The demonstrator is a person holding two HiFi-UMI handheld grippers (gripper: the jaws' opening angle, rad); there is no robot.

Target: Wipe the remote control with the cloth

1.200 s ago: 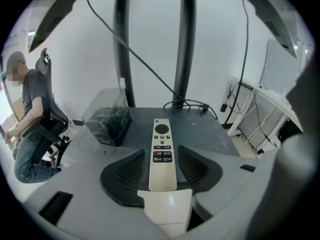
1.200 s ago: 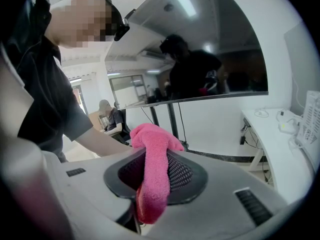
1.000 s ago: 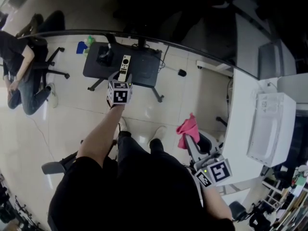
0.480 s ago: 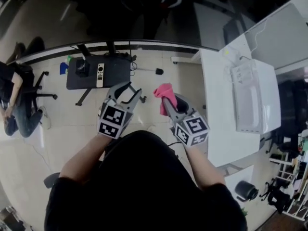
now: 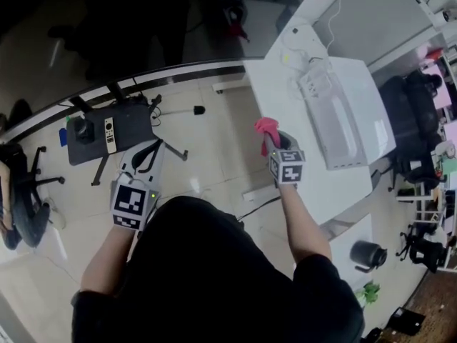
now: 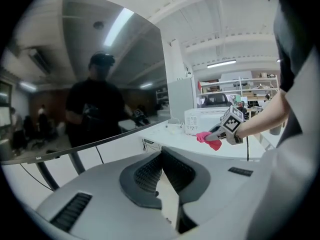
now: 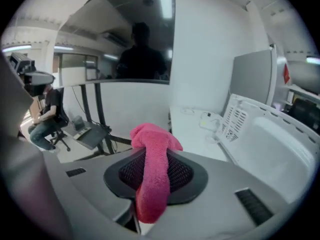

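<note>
The remote control (image 5: 109, 135) lies flat on the small dark table (image 5: 136, 123) in the upper left of the head view, with neither gripper near it. A second ago the left gripper (image 5: 148, 151) was right at the remote with its jaws wide. It has since pulled back toward the person, and it now sits lower left of centre, well apart from the table. Its jaws have closed since half a second ago, and in its own view the pads (image 6: 150, 171) meet with nothing between them. The cloth (image 5: 267, 128), a pink one, is clamped in the right gripper (image 5: 280, 147). The right gripper view shows it pinched between the pads and bunched over their tips. That gripper has swung from the lower right to just right of centre, at the edge of the white desk (image 5: 275, 91), and is further from the remote than from the desk. My reading is that no wiping is going on. The remote has been let go and the cloth is heading away from it, so either the wipe is over or the cloth must be brought back across. By count there is one remote, one cloth, two grippers, one small dark table, one white desk with one white appliance (image 5: 343, 109) on it, and one seated person (image 5: 14, 213) at the left edge.
</note>
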